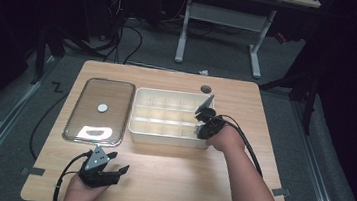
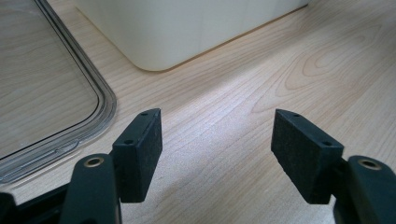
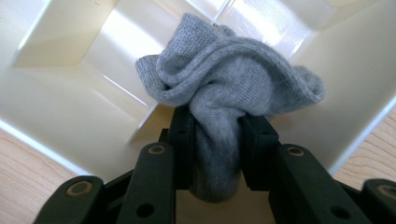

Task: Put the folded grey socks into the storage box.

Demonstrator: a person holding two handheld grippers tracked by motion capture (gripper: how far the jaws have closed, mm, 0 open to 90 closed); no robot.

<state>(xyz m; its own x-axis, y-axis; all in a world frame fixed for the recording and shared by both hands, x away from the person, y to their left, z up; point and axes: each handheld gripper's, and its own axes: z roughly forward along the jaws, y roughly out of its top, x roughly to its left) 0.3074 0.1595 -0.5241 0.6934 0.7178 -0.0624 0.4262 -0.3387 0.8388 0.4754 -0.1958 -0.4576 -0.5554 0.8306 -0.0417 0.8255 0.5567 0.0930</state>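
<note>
A crumpled grey sock is pinched between the two black jaws of my right gripper. It bulges out above the pads over a compartment of the cream divided box. In the high view my right gripper reaches into the right end of that box. Near the table's front left, my left gripper rests low over the wood. Its jaws stand wide open with bare tabletop between them.
A clear lid with a white round spot lies flat to the left of the box. Its rim and the box's corner are just ahead of my left gripper. A dark round mark sits behind the box.
</note>
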